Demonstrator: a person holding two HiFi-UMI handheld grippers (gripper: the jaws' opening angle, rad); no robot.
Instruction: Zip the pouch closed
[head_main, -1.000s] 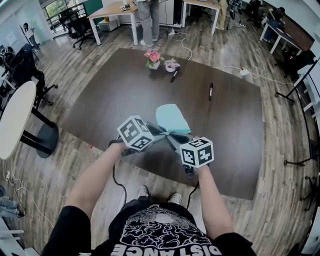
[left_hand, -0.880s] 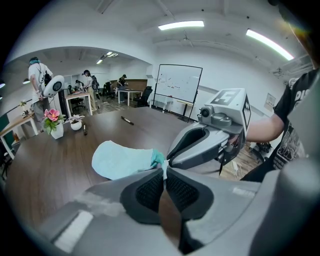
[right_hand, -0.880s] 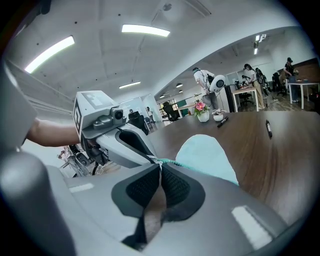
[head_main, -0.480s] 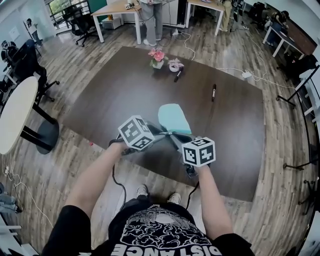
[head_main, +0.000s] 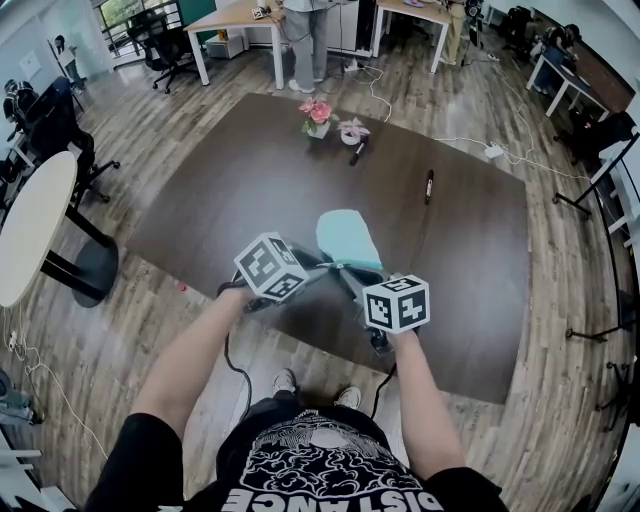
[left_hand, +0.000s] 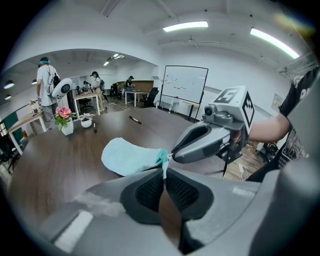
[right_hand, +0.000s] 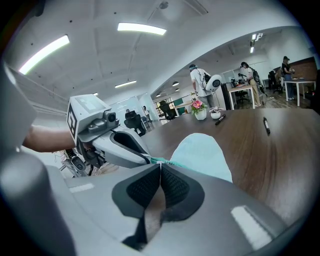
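Presently: teal pouch (head_main: 348, 238) lies on the dark table (head_main: 240, 180) just beyond both grippers, long axis running away from the person (head_main: 330, 465); left gripper (left_hand: 164, 169) clamps its near corner, right gripper (right_hand: 160, 166) beside it clamps what seems the zip pull (right_hand: 157, 161).

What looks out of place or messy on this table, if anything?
Nothing stands out. The teal pouch lies on the table, its near end pinched by the left gripper and the right gripper. The flower pot stands upright; a black pen lies loose. Nothing spilled.
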